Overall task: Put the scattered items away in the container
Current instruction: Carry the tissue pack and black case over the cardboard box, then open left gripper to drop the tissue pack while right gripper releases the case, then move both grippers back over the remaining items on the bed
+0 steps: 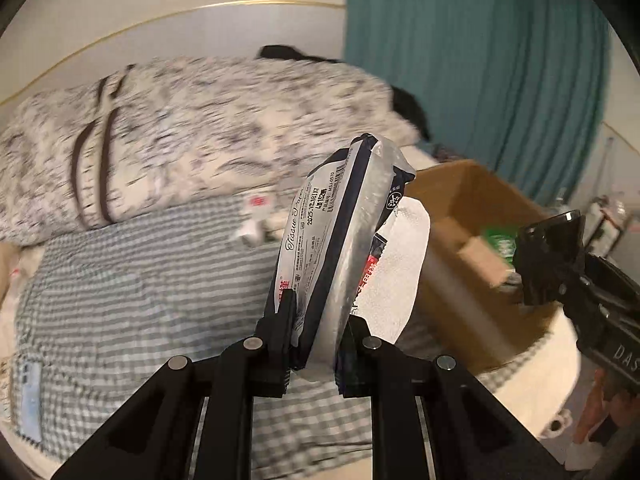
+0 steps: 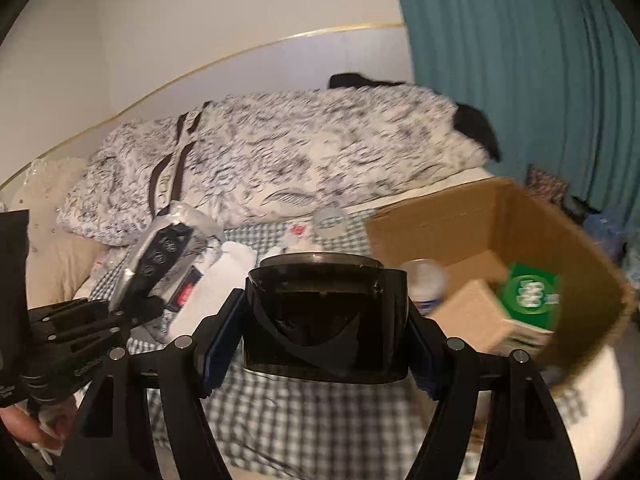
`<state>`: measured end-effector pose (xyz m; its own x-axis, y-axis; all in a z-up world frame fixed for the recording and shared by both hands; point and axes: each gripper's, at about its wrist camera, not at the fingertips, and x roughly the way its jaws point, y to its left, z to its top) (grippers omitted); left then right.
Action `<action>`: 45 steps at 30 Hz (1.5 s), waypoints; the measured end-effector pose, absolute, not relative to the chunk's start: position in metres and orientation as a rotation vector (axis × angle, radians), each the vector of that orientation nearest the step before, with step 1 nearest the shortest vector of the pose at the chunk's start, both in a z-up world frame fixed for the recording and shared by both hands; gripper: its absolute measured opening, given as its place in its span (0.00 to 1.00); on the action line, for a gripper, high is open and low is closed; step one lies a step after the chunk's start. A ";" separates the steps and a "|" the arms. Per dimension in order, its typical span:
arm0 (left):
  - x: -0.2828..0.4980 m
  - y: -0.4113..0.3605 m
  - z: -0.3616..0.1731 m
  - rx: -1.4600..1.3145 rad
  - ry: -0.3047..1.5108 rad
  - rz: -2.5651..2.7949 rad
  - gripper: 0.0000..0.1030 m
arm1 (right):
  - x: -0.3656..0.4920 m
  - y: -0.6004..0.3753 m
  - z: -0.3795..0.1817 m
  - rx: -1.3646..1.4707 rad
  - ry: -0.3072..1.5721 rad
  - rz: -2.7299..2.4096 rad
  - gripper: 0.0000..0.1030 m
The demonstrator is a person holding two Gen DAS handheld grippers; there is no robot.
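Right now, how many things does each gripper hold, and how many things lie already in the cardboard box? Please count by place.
Held in left gripper: 1, a tissue pack
Held in right gripper: 1, a dark smoky container
Inside cardboard box: 2 visible, a green box and a brown box
Total: 4

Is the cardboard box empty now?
No, the box already holds a green carton and a small brown carton.

A home bedroom: a bed (image 1: pixel 120 280) with checked sheet, patterned quilt (image 2: pixel 280 152), headboard (image 2: pixel 240 64) and teal curtain (image 2: pixel 520 80).
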<state>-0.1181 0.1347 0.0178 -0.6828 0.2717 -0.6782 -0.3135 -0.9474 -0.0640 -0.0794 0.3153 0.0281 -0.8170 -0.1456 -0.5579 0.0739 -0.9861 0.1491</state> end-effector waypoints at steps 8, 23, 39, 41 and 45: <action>-0.118 0.221 0.038 -0.975 0.064 2.511 0.15 | -0.058 0.379 0.053 0.947 -0.126 -3.019 0.70; -0.154 0.300 0.022 -1.073 0.150 2.458 0.60 | -0.091 0.444 0.036 1.064 -0.211 -3.063 0.76; -0.137 0.225 0.048 -0.983 0.008 2.601 0.90 | -0.066 0.453 0.046 0.998 -0.302 -3.141 0.96; -0.131 0.205 0.052 -0.966 0.020 2.653 0.94 | -0.057 0.450 0.046 0.982 -0.335 -3.137 0.96; -0.123 0.151 0.051 -0.957 0.066 2.809 0.96 | -0.042 0.434 0.049 0.946 -0.337 -3.124 0.96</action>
<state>-0.1231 0.1512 0.0509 -0.7785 0.1487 -0.6097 -0.1772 -0.9841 -0.0138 -0.0416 0.4341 0.0490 -0.8250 0.0739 -0.5603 -0.1917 -0.9693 0.1543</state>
